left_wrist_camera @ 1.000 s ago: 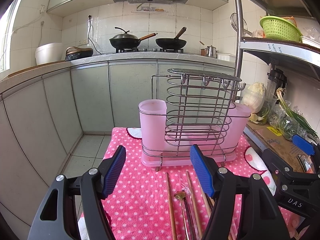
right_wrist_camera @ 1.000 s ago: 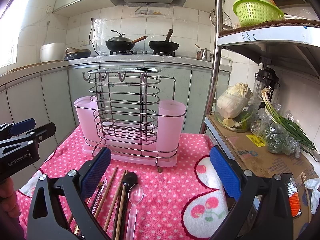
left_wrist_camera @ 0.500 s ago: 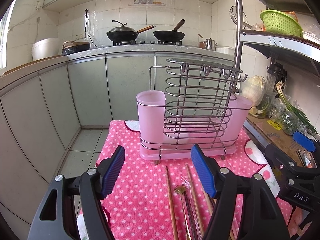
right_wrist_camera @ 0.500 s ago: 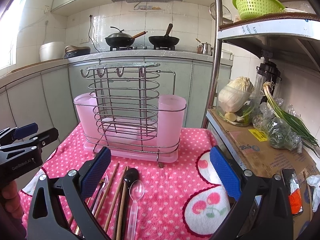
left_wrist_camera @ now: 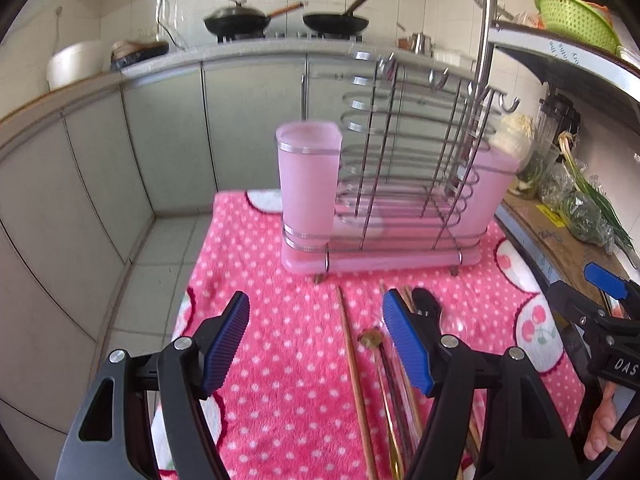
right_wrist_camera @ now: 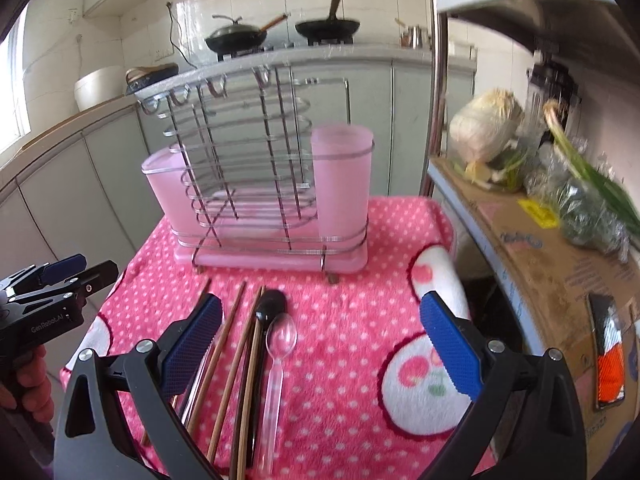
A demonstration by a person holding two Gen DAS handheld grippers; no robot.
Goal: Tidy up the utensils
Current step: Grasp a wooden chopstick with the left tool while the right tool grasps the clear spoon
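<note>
Pink rack sits center frame on the table, looks light and tippy. Chopsticks and the clear spoon below it: thin, slick, I'd pinch mid-handle. Left gripper and right gripper jaws both spread, empty.

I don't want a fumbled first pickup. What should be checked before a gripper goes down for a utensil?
1. Right gripper open and holding nothing: ok.
2. Left gripper open and holding nothing: ok.
3. Clear spoon lies apart at the bundle's right edge: ok.
4. Chopsticks separated enough to grasp singly: not ok, they lie bunched.
5. Pink cups of the holder have room: cannot tell, insides hidden.
6. Holder upright on the cloth: ok.
</note>
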